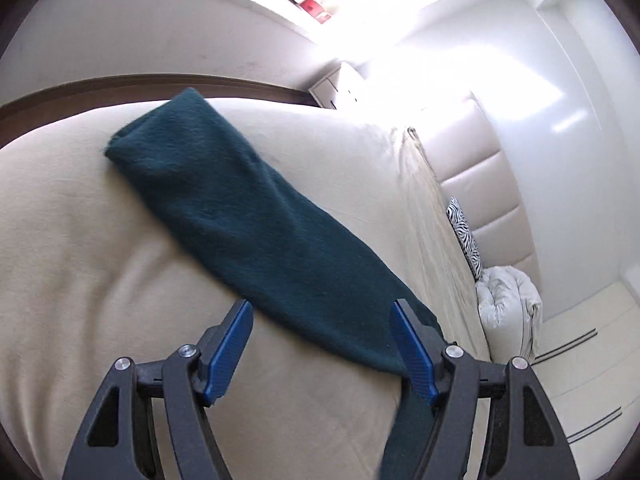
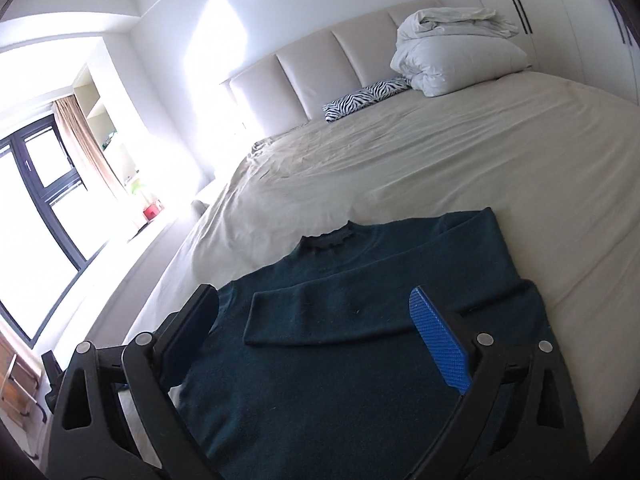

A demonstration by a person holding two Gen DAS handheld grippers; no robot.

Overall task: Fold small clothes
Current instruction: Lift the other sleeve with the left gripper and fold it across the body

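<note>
A dark teal sweater lies flat on the beige bed sheet, collar toward the headboard. One sleeve is folded across its chest. In the left wrist view the other sleeve stretches out over the sheet, its cuff at the far end. My left gripper is open just above the near part of that sleeve, its right finger touching the fabric. My right gripper is open above the sweater's body and holds nothing.
A padded headboard is at the far end. A zebra-print pillow and a folded white duvet lie beside it. A window with a sill is on the left. The bed's edge drops off close to the sleeve.
</note>
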